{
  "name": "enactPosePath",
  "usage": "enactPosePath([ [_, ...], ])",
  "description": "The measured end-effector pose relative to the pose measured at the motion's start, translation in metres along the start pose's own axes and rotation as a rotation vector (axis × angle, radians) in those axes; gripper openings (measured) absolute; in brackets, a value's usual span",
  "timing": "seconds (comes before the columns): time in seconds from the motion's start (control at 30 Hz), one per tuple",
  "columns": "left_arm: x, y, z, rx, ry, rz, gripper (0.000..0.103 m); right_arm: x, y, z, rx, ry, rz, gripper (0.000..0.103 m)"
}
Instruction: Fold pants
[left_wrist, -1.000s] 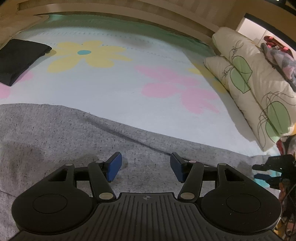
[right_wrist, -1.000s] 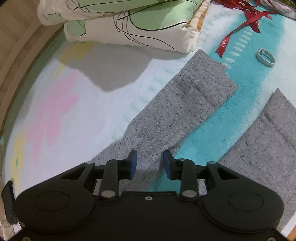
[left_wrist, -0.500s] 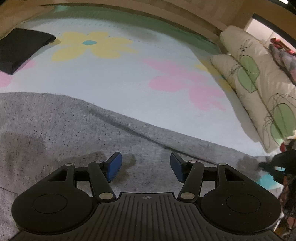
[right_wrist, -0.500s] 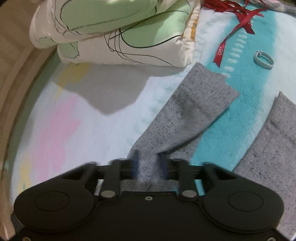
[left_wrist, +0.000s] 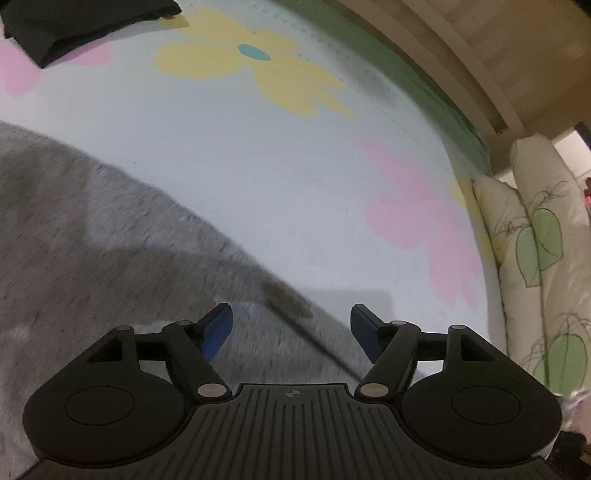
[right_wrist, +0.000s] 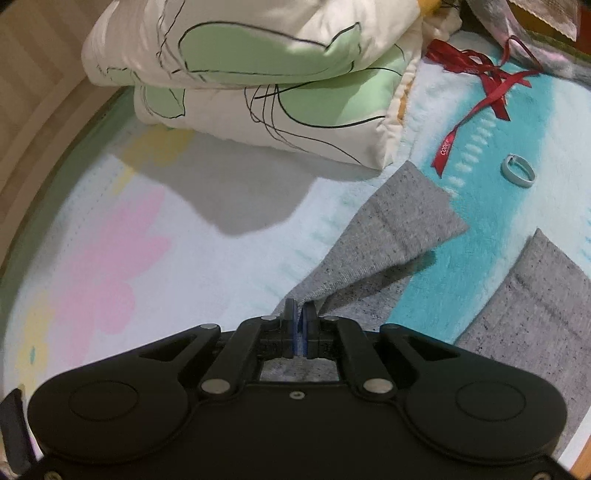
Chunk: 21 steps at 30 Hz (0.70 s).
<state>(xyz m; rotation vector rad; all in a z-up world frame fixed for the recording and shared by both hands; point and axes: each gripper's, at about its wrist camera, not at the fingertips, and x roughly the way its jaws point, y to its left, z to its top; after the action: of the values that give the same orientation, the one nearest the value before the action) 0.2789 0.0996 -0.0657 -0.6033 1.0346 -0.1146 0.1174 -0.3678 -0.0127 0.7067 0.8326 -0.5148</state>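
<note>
Grey heathered pants (left_wrist: 92, 266) lie on a flower-print bed cover. In the left wrist view my left gripper (left_wrist: 290, 326) is open, just above the grey fabric near its edge, holding nothing. In the right wrist view my right gripper (right_wrist: 300, 314) is shut on one pant leg (right_wrist: 391, 236), pinching the cloth so it lifts in a tented fold toward the cuff. The other pant leg (right_wrist: 535, 306) lies flat at the right on a teal blanket.
Two leaf-print pillows (right_wrist: 266, 81) lie stacked beyond the right gripper and show at the right of the left wrist view (left_wrist: 543, 258). A red ribbon (right_wrist: 480, 92) and a pale ring (right_wrist: 519, 175) lie on the teal blanket. A black folded cloth (left_wrist: 74, 22) lies far left.
My right gripper closed on the pant leg and raised it into a fold. My left gripper stayed open and shifted along the pants, its view swinging left.
</note>
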Motion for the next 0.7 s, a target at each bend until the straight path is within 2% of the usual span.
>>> enactPosePath([
  [0.17, 0.023, -0.008, 0.007, 0.037, 0.03, 0.05, 0.07, 0.003, 0.004, -0.001, -0.015, 0.014, -0.009, 0.009],
  [0.27, 0.025, -0.016, 0.004, 0.085, 0.026, 0.089, 0.066, 0.005, 0.007, -0.003, -0.041, 0.017, -0.021, 0.009],
  [0.3, 0.026, -0.019, 0.003, 0.1, 0.028, 0.112, 0.063, 0.006, 0.007, -0.003, -0.051, 0.017, -0.025, 0.009],
  [0.33, 0.026, -0.021, 0.003, 0.108, 0.029, 0.135, 0.053, 0.007, 0.008, -0.003, -0.056, 0.018, -0.028, 0.009],
  [0.43, 0.027, -0.023, 0.002, 0.113, 0.047, 0.143, 0.049, 0.011, 0.006, -0.004, -0.061, 0.034, -0.035, 0.009],
  [0.5, 0.027, -0.021, 0.002, 0.102, 0.042, 0.154, 0.034, 0.013, 0.004, -0.004, -0.056, 0.042, -0.037, 0.009],
  [0.57, 0.028, -0.025, 0.002, 0.09, 0.026, 0.152, 0.013, 0.013, 0.003, -0.005, -0.058, 0.047, -0.035, 0.009],
  [0.67, 0.018, -0.026, -0.008, 0.077, -0.013, 0.141, 0.004, 0.014, 0.001, -0.005, -0.065, 0.055, -0.042, 0.009],
  [0.7, 0.011, -0.03, -0.013, 0.09, -0.034, 0.145, 0.004, 0.013, -0.001, -0.005, -0.06, 0.059, -0.041, 0.009],
])
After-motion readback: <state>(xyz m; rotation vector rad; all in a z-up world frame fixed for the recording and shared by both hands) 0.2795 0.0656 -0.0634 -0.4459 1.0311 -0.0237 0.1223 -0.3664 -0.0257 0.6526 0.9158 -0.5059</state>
